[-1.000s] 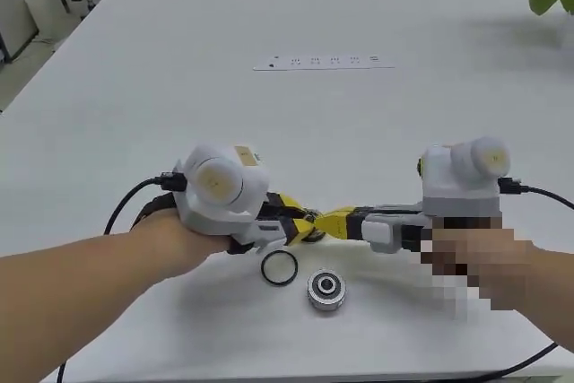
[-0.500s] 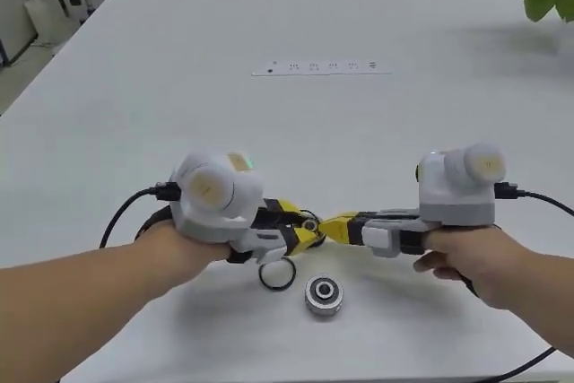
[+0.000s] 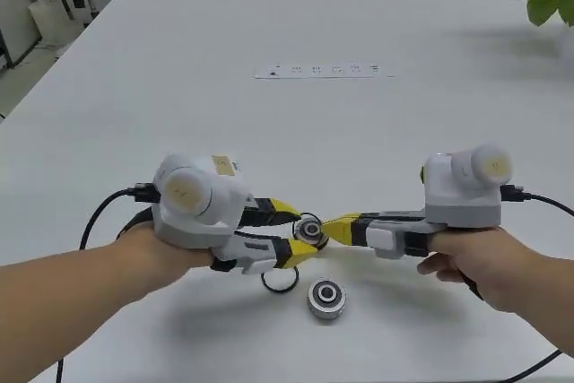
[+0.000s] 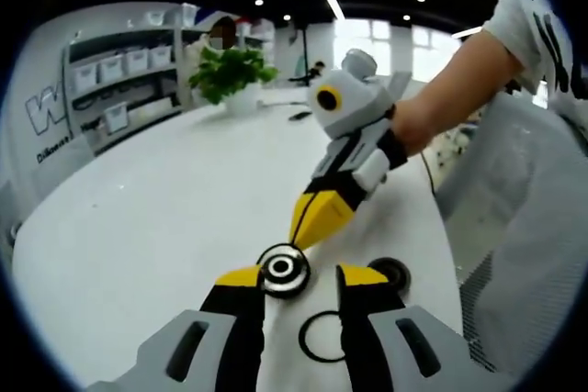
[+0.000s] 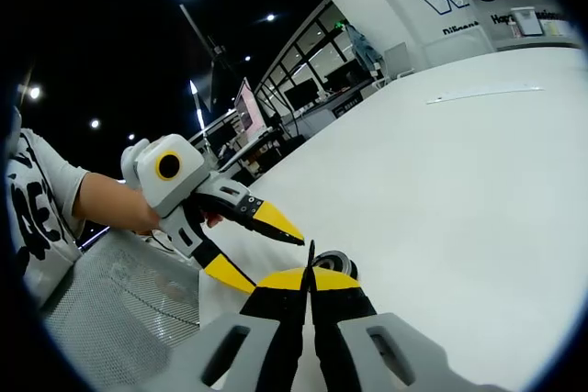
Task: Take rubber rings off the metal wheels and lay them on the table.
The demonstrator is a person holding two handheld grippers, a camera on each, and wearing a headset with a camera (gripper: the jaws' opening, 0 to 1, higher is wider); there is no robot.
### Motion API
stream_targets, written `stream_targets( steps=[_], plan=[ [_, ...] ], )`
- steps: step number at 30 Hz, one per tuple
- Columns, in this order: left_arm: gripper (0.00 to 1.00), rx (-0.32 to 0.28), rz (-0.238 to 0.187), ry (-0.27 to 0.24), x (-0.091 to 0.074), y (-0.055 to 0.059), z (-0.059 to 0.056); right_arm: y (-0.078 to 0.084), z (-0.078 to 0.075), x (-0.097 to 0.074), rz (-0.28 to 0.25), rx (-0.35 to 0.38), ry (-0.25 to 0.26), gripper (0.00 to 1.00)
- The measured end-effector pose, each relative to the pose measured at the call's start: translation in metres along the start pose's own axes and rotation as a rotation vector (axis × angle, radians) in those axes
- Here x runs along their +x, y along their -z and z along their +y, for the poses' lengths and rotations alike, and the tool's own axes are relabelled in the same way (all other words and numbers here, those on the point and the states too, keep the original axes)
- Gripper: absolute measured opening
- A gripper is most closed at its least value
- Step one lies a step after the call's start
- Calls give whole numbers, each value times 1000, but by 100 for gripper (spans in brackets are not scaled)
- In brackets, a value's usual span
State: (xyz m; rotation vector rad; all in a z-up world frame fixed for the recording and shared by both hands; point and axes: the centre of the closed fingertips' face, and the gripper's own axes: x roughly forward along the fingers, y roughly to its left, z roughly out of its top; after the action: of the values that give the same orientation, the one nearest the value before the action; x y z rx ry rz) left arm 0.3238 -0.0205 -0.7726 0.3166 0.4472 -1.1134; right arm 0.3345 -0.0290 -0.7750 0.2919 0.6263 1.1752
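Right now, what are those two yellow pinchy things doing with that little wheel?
A person holds a gripper in each hand. The left gripper has its jaws open around a small metal wheel. The right gripper is shut at that wheel's edge, seemingly pinching its rubber ring. One black ring already lies on the table, beside another wheel.

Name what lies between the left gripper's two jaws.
A metal wheel sits between the open jaws of the left gripper, clearest in the left gripper view. The right gripper meets its rim with its tip.
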Motion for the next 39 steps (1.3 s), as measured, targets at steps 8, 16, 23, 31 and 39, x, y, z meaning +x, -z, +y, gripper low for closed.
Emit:
stream_targets(
  steps=[8,16,23,31,39],
  plan=[
    [40,-9,-41,-3,-17,-6,-3,-3,7,-1,-7,5,-35,0],
    [49,-16,-54,-5,-36,-4,-5,-4,13,-2,-6,11,-58,0],
    [56,-32,-56,-1,-50,3,-9,-2,19,1,7,20,-85,0],
    [62,-48,-58,-13,-62,7,-9,7,32,11,47,13,-123,0],
    [63,-61,-60,-21,-66,11,-9,17,39,17,96,13,-166,0]
  ],
)
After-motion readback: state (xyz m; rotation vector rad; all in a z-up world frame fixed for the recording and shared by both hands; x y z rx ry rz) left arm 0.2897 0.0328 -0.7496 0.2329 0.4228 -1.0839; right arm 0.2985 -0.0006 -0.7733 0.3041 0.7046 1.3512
